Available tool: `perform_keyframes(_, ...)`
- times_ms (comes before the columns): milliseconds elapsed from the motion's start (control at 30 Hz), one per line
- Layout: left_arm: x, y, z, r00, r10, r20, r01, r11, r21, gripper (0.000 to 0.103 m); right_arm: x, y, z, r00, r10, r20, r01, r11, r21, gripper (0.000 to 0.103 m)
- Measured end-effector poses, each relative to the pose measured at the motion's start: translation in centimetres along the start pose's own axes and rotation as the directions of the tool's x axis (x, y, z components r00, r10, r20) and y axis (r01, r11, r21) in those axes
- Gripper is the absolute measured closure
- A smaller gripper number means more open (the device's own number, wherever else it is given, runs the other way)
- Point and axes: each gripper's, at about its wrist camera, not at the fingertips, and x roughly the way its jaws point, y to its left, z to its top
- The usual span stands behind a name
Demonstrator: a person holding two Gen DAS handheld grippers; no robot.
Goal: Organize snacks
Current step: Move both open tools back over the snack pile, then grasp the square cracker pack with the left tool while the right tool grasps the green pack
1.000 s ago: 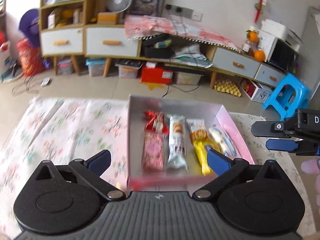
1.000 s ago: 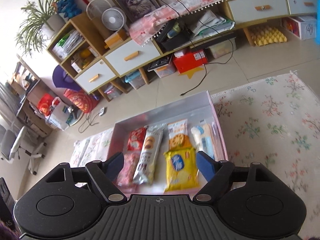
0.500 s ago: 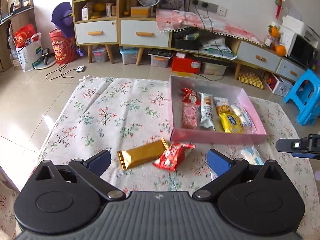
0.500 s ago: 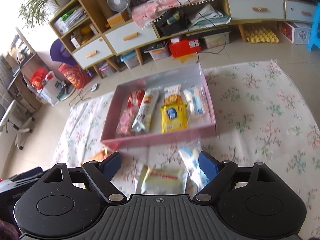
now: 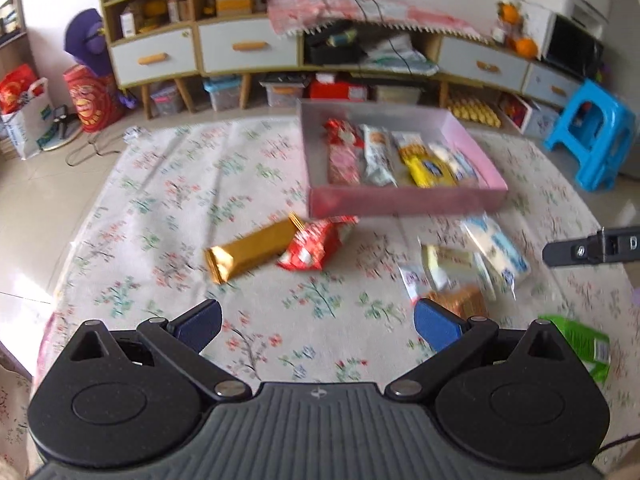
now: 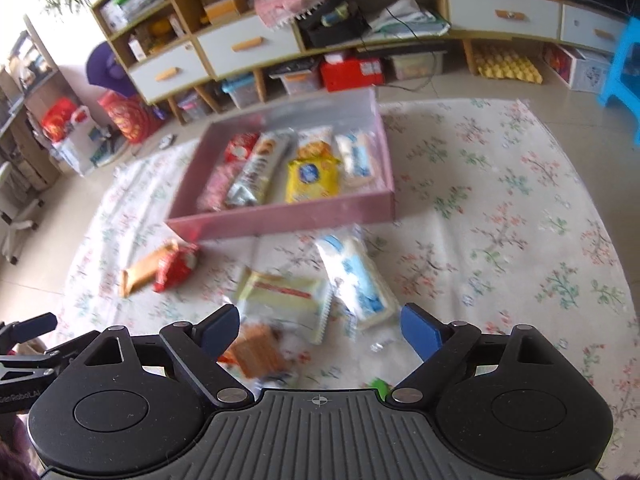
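A pink box on the floral cloth holds several packets in a row. In front of it lie a gold bar and a red packet. To their right are a white-blue packet, a pale yellow packet and an orange cracker packet. My left gripper is open above bare cloth. My right gripper hovers over the pale yellow and white-blue packets with its jaws opening, and nothing is pressed between them. A green packet lies at the near right.
The floral cloth covers the floor around the box. A blue stool stands at the right. Low cabinets with drawers, storage bins and red bags line the far wall.
Both grippers have drawn back from over the pink box, and the loose snacks in front of it have come into view. The right gripper's jaws stand a little wider.
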Motion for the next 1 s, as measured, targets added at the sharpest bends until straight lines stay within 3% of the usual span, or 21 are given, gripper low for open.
perform_keyframes(167,1.0,-1.5,-1.1,0.999,-0.023,-0.041,0.024,0.999,0.039,0.000,0.0,-1.7,-0.9,0.999,-0.042,-0.030,0.041,0.999,-0.031,0.013)
perform_keyframes(300,1.4,-3.2,-2.1,0.999,-0.045,-0.007,0.045,0.994,0.102,0.000,0.3,-2.9,-2.0,0.996,-0.060,-0.069,0.055,0.996,-0.070,0.013)
perform_keyframes(400,1.9,-4.6,-3.3,0.991,-0.125,0.038,0.115,0.972,0.206,0.001,0.3,-3.5,-2.9,0.996,-0.013,-0.088,0.001,0.991,-0.134,0.013)
perform_keyframes(567,2.9,-6.1,-4.3,0.989,-0.141,0.054,0.119,0.947,0.297,0.004,0.2,-4.2,-4.4,0.993,0.068,-0.094,-0.090,0.965,-0.248,0.013)
perform_keyframes(733,2.8,-6.8,-4.2,0.980,-0.193,0.047,0.176,0.954,0.245,0.013,0.4,-4.4,-6.3,0.989,0.085,-0.125,-0.125,0.924,-0.361,0.013)
perform_keyframes(900,3.5,-8.0,-3.7,0.974,-0.225,-0.012,0.225,0.970,0.095,0.027,1.2,-4.4,-7.7,0.976,0.103,-0.190,-0.179,0.875,-0.449,0.013)
perform_keyframes(1000,4.1,-8.8,-3.5,0.977,-0.209,-0.030,0.210,0.978,0.019,0.032,1.7,-4.1,-8.2,0.972,0.099,-0.212,-0.192,0.856,-0.481,0.013)
